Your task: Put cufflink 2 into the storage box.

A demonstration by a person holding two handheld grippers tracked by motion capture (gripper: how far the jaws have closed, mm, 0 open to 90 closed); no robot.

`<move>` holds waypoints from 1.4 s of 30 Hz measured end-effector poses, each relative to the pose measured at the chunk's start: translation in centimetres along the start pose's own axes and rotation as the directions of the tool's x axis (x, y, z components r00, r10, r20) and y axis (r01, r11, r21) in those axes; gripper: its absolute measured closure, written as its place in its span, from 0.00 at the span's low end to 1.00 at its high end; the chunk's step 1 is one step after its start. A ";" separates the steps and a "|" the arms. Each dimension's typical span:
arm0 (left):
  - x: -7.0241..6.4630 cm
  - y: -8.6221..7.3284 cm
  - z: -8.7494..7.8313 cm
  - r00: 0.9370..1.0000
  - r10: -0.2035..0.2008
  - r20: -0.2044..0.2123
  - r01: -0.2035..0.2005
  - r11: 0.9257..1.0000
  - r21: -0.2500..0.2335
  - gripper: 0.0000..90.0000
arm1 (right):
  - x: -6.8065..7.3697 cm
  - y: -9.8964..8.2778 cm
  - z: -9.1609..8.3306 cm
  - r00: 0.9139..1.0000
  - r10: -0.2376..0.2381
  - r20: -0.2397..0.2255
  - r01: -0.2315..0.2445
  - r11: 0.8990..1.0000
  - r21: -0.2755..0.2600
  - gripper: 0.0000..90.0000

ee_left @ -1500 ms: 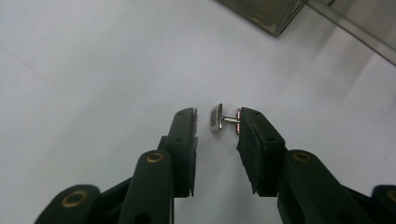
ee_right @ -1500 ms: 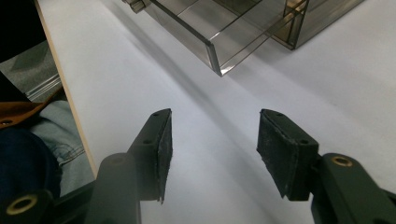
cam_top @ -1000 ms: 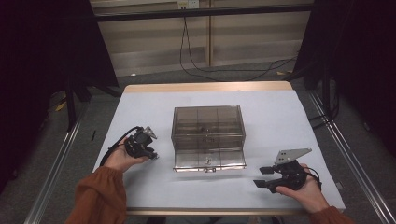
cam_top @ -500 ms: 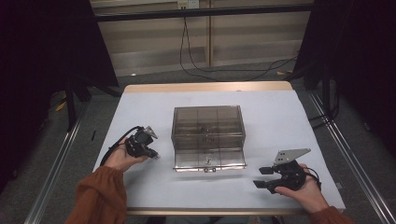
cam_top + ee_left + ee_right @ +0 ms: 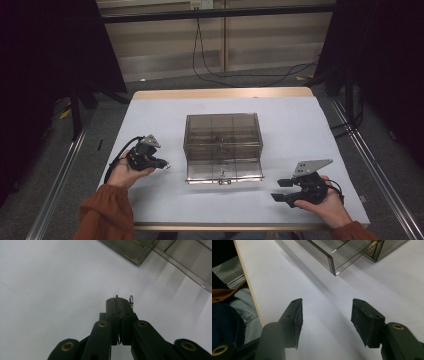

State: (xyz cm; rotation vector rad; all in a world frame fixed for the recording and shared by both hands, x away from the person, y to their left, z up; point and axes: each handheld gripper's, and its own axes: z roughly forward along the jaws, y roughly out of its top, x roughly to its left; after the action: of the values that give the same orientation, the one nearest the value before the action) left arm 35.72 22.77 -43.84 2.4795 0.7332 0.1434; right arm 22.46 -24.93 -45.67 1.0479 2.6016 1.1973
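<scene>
A smoky clear box (image 5: pixel 223 145) with compartments sits mid-table on a white table (image 5: pixel 300 125), its front flap folded down. To its left, the left gripper (image 5: pixel 161 163) has just closed; its jaws are pressed together on something thin, with a small metal pin (image 5: pixel 131 300) at the tip. I cannot tell more about it. To the right of the box, well apart, the right gripper (image 5: pixel 278 190) rests with jaws apart, holding nothing.

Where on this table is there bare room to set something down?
The far strip of the table behind the clear box is bare, as are both far corners. The right side between box and edge is free. It is tighter near the front, where the box's folded-down flap and both hands sit.
</scene>
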 end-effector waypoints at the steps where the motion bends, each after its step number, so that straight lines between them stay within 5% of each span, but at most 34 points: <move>1: -0.1 -0.1 -0.1 1.000 0.002 0.006 -0.002 1.000 -0.013 0.98 | 0.0 0.0 0.0 1.000 0.002 -0.003 -0.002 1.000 0.000 0.48; 7: -0.8 -0.8 -1.4 1.000 -0.027 0.010 0.028 0.992 -0.120 0.98 | 0.0 0.0 0.0 1.000 0.006 0.002 -0.006 1.000 0.000 0.47; 10: -1.3 -1.3 -2.0 0.999 -0.036 0.017 0.039 0.980 -0.196 0.98 | 0.0 0.0 0.0 1.000 0.006 0.003 -0.006 1.000 -0.001 0.47; 14: -1.8 -2.0 -2.1 0.999 -0.042 0.014 0.044 0.979 -0.200 0.98 | 0.0 0.0 0.0 1.000 0.005 0.000 -0.005 1.000 -0.003 0.47; 23: -3.2 -2.4 -3.4 1.000 -0.023 0.019 0.028 0.954 -0.299 0.98 | -0.2 -0.1 -0.2 1.000 0.014 0.003 -0.014 1.000 -0.009 0.47; 33: -5.4 0.1 -3.2 0.996 0.031 0.086 0.002 0.936 -0.353 0.98 | -0.2 -0.2 -0.2 1.000 0.017 0.005 -0.017 1.000 -0.013 0.46; 36: -6.1 1.5 -3.0 0.994 0.076 0.083 -0.044 0.942 -0.332 0.98 | -0.2 -0.2 -0.2 1.000 0.012 0.000 -0.012 1.000 -0.010 0.47; 42: -7.6 4.1 -2.2 0.986 0.122 0.116 -0.074 0.935 -0.347 0.98 | -0.3 -0.2 -0.3 1.000 0.014 0.000 -0.014 1.000 -0.018 0.46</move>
State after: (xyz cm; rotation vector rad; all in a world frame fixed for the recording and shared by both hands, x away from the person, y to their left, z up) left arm 30.71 16.95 -39.45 2.1680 0.4801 0.1248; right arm 22.48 -25.35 -45.64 1.0653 2.5820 1.2215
